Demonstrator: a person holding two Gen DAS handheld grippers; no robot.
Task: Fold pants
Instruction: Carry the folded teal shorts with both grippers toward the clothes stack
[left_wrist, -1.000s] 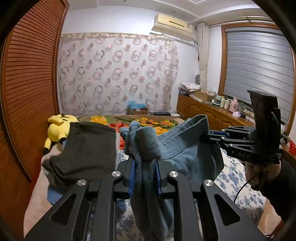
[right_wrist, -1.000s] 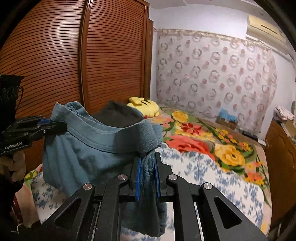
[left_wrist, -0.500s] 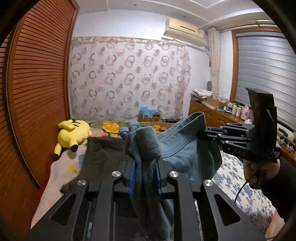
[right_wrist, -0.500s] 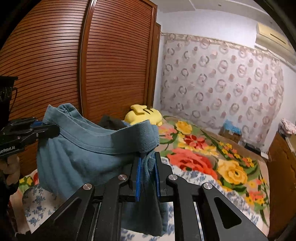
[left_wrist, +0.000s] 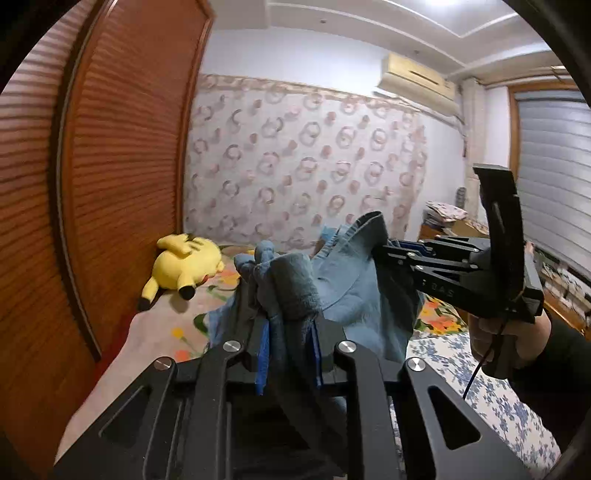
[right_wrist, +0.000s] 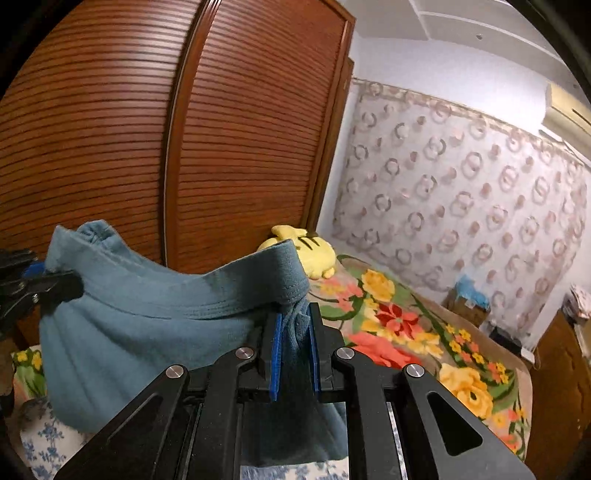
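Both grippers hold blue-grey pants (right_wrist: 140, 325) in the air above a bed (right_wrist: 424, 332) with a floral cover, so the folding is at an early stage: the garment is lifted and stretched by its waistband, and no fold laid flat can be seen. By my judgement it has yet to be laid down, doubled and smoothed.

On the left, the left gripper (left_wrist: 288, 332) is nearly closed, its blue pads pinching a bunched end of the waistband, which rises in a clump just above the fingertips; the rest of the cloth hangs below them. It points slightly downward.

On the right, the right gripper (right_wrist: 293, 332) is likewise nearly closed on the other end of the waistband, cloth hanging between and below its fingers. It also tips slightly downward. The waistband sags in a shallow curve between the two grips, and a hand (left_wrist: 495, 332) in a dark sleeve carries the right tool.

A yellow plush toy (left_wrist: 184, 266) lies on the bed beyond the fingertips.
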